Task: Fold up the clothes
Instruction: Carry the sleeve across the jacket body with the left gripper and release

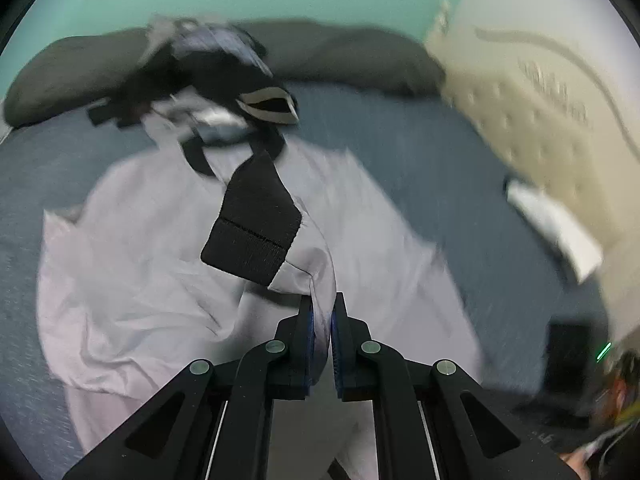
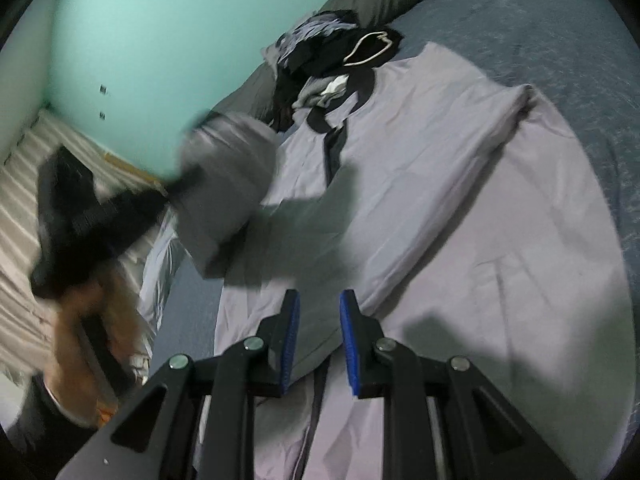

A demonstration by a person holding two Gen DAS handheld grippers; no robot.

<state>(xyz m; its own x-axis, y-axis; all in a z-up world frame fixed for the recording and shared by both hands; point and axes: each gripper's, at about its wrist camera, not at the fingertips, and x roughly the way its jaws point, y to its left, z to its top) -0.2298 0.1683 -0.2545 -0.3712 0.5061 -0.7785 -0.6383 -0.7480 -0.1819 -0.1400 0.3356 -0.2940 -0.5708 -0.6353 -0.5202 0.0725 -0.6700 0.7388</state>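
A pale lavender shirt (image 1: pixel 140 280) with black collar trim lies spread on the blue bed cover (image 1: pixel 440 152). My left gripper (image 1: pixel 322 300) is shut on one sleeve, lifted off the bed, and its black cuff (image 1: pixel 256 224) hangs past the fingertips. In the right wrist view the same shirt (image 2: pixel 420 160) has its right side folded inward. My right gripper (image 2: pixel 319 300) hovers over the lower body of the shirt, its blue pads (image 2: pixel 348 332) apart with nothing pinched. At the left of that view, the blurred left gripper (image 2: pixel 100 216) carries the sleeve (image 2: pixel 228 176) in a person's hand (image 2: pixel 80 320).
A heap of dark clothes (image 2: pixel 332 44) lies at the shirt's collar, against dark pillows (image 1: pixel 352 52). A teal wall (image 2: pixel 140 40) stands behind. A beige quilted surface (image 1: pixel 540 100) and a white object (image 1: pixel 556 224) are on the right. A striped surface (image 2: pixel 24 200) lies beside the bed.
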